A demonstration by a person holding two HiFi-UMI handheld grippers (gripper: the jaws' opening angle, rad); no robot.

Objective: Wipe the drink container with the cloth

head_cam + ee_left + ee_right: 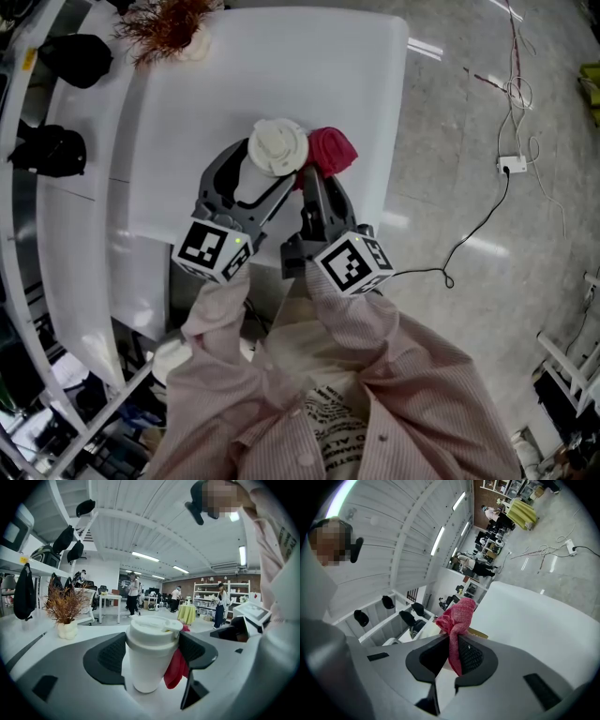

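A white lidded drink cup (277, 150) stands upright on the white table (281, 75), and my left gripper (251, 178) is shut on its body. In the left gripper view the cup (151, 653) sits between both dark pads. My right gripper (312, 176) is shut on a red cloth (330, 150), bunched up and touching the cup's right side. In the right gripper view the cloth (457, 620) rises out of the closed jaws and hides most of the cup. The same cloth (177, 667) hangs beside the cup in the left gripper view.
A small white pot of dried reddish plant (169, 28) stands at the table's far left corner. Dark caps (75, 58) lie on shelving to the left. A cable and power strip (511, 167) lie on the floor to the right. The table's near edge (272, 244) lies under the grippers.
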